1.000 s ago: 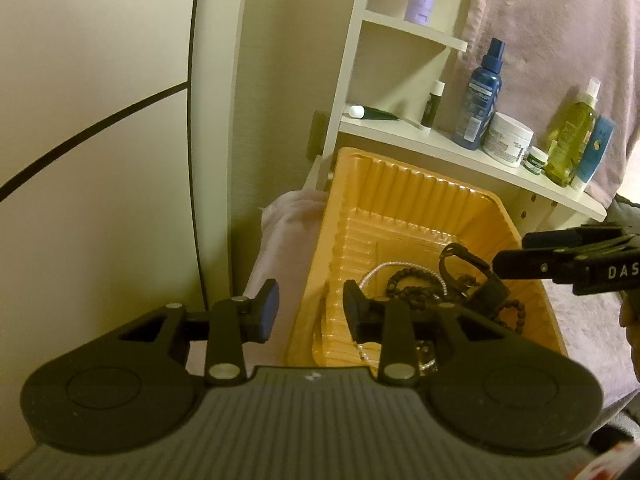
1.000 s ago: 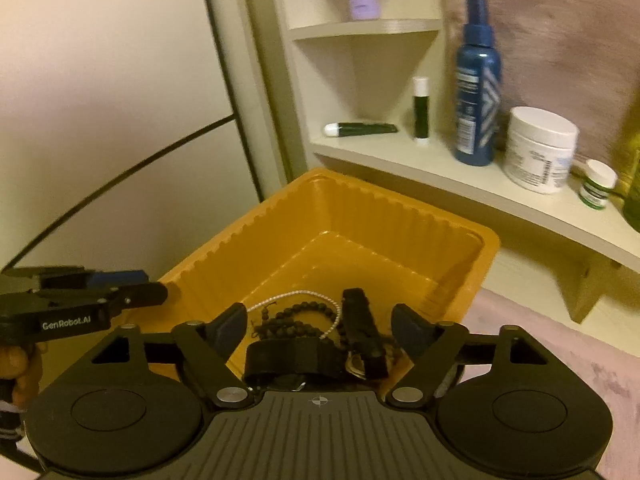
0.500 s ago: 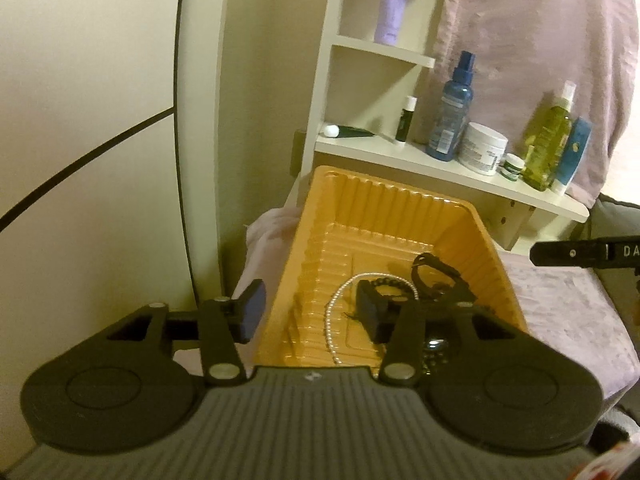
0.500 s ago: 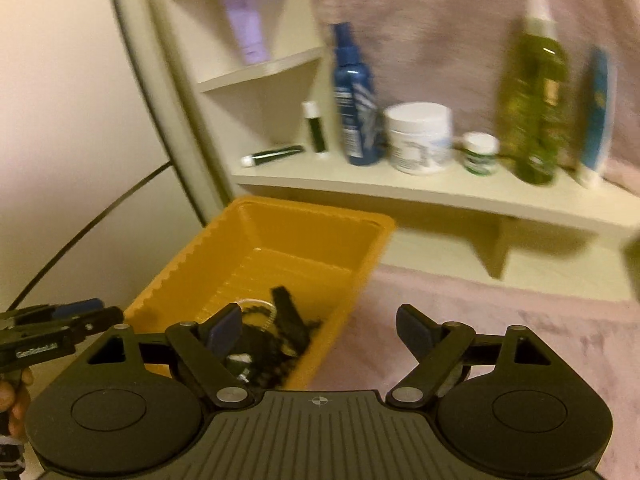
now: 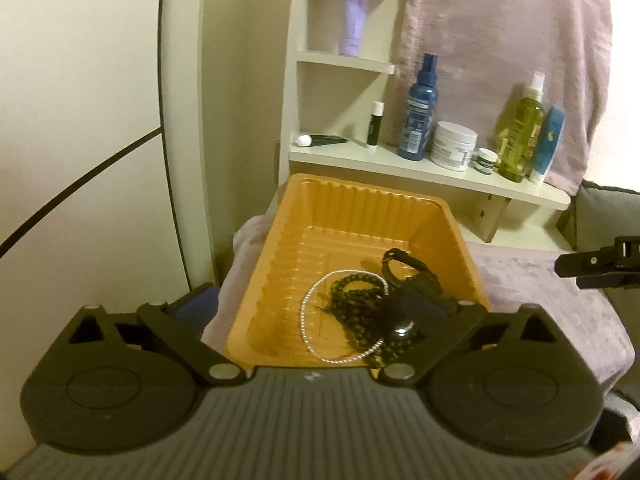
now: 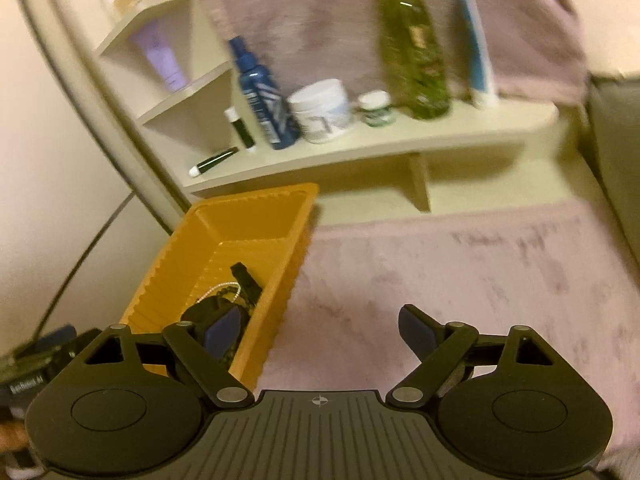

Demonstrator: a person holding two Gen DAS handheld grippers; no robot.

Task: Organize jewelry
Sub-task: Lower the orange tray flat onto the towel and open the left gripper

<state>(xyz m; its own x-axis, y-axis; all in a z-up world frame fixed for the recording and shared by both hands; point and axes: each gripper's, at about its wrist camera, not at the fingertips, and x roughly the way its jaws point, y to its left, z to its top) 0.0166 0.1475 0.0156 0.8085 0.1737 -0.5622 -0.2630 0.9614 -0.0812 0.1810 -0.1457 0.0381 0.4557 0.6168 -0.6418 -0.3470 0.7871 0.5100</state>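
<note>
An orange ribbed tray [image 5: 360, 196] lies on a pink blanket below a shelf. In it are a silver bead necklace [image 5: 307, 322], black bead bracelets [image 5: 356, 304] and a black strap with a buckle [image 5: 404, 266]. My left gripper [image 5: 308, 306] hangs over the tray's near end. Its jaws are opening wide, with the jewellery below them and neither pad touching anything. My right gripper [image 6: 320, 334] is to the right of the tray [image 6: 224, 248], over the blanket. Its jaws are opening too, with nothing between them. It shows at the right edge of the left wrist view as the right gripper [image 5: 592, 268].
A cream shelf [image 5: 400, 166] behind the tray carries a blue spray bottle [image 5: 420, 112], a white jar [image 5: 454, 146], a green bottle [image 5: 522, 136] and small tubes. The pink blanket [image 6: 460, 280] spreads to the right. A pale wall stands at the left.
My left gripper has opened wide and drawn back from the tray. My right gripper has swung right, off the tray and out over the blanket, rolling as it went.
</note>
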